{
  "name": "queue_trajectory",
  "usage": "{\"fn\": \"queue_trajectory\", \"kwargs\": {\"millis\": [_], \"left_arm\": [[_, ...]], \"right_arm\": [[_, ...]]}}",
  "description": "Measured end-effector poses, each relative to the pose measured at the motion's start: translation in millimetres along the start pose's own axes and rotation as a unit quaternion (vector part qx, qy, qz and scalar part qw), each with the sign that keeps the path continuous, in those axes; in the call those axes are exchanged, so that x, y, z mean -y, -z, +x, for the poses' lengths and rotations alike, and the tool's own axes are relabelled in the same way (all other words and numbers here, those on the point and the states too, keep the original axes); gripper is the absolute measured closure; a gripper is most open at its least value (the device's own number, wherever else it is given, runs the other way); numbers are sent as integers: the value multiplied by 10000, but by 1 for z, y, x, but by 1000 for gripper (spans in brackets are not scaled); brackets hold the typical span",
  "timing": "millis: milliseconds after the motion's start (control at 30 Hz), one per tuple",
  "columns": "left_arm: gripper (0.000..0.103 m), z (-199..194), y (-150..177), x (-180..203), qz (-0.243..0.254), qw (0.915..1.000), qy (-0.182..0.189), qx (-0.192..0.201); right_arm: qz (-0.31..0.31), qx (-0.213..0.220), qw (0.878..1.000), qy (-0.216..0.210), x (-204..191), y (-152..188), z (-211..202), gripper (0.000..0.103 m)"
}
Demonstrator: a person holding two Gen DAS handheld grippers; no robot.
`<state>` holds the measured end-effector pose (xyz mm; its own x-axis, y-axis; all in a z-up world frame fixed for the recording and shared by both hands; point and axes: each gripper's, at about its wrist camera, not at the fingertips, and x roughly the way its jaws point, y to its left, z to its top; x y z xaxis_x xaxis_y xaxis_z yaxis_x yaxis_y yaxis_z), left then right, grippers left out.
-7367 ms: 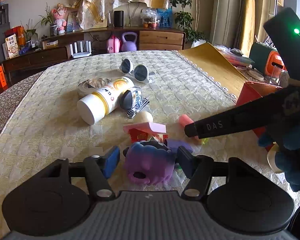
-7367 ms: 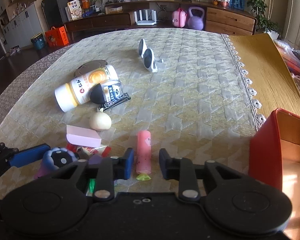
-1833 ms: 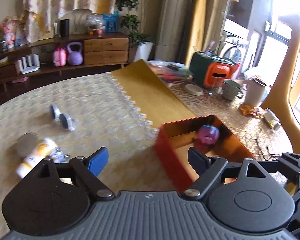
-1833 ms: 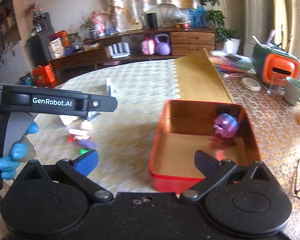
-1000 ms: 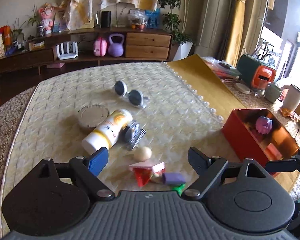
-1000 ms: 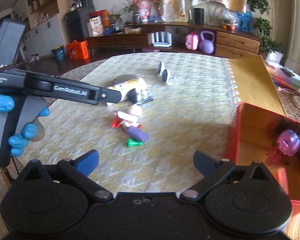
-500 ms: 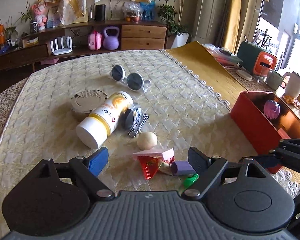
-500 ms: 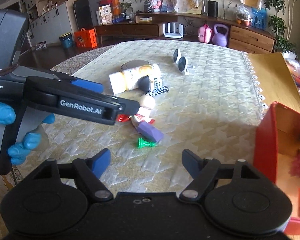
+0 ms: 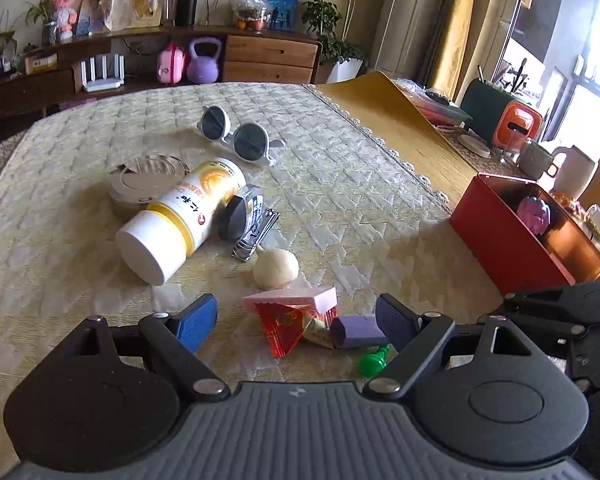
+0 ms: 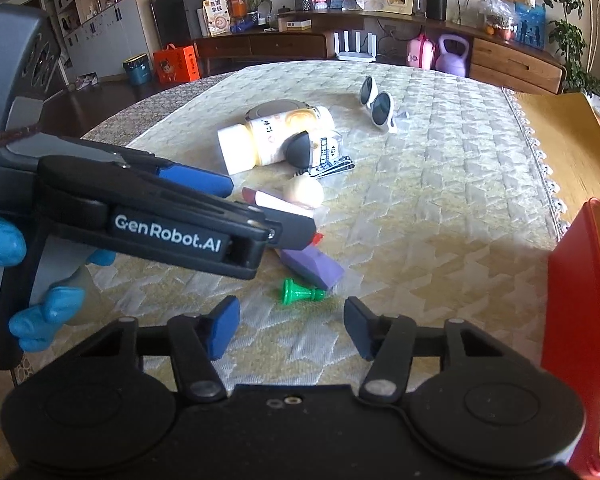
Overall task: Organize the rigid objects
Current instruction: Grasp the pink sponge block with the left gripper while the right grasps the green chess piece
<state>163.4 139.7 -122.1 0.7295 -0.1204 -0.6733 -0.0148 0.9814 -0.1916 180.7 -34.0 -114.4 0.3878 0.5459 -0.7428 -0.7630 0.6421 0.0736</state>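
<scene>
My left gripper (image 9: 296,322) is open and empty, its jaws on either side of a red-and-pink triangular piece (image 9: 288,312) and a purple block (image 9: 356,332) on the quilted cloth. It also shows in the right wrist view (image 10: 260,216) over the same pile. My right gripper (image 10: 290,326) is open and empty, just before a green chess pawn (image 10: 300,291) and the purple block (image 10: 312,266). The red tin box (image 9: 516,236) at the right holds a purple toy (image 9: 534,210); its wall shows in the right wrist view (image 10: 572,300).
Farther back lie a cream ball (image 9: 276,269), a white and yellow bottle (image 9: 180,220), a black-capped jar (image 9: 240,216), nail clippers (image 9: 256,236), a round tin (image 9: 148,176) and white sunglasses (image 9: 240,136). A yellow mat (image 9: 400,128) lies right; mugs and a green-and-orange case (image 9: 500,120) beyond.
Both grippers have moved down and forward, closer to the pile of small pieces. The left gripper's jaws now flank the triangular piece. The right gripper has neared the green pawn.
</scene>
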Motion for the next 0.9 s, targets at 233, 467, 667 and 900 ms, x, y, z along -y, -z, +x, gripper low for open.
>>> {"fn": "queue_trajectory", "kwargs": {"millis": [233,467,667,900], "left_arm": [[17,8,-5,-6,-137,9997,185,-101],[28,13,-9,-9,-152,9993,284,-210],[32,17,-11,-6,-56,9989,327,-322],[55,21,-12,-8,-101,9979,352,-527]], "right_arm": [[23,-17,10000,-20,1,-2,6,50],[69,17,10000,-9,3,-6,10,58],[47,69,9999,69,3,-4,10,64],[40,111,9997,211,2,-3,10,74]]}}
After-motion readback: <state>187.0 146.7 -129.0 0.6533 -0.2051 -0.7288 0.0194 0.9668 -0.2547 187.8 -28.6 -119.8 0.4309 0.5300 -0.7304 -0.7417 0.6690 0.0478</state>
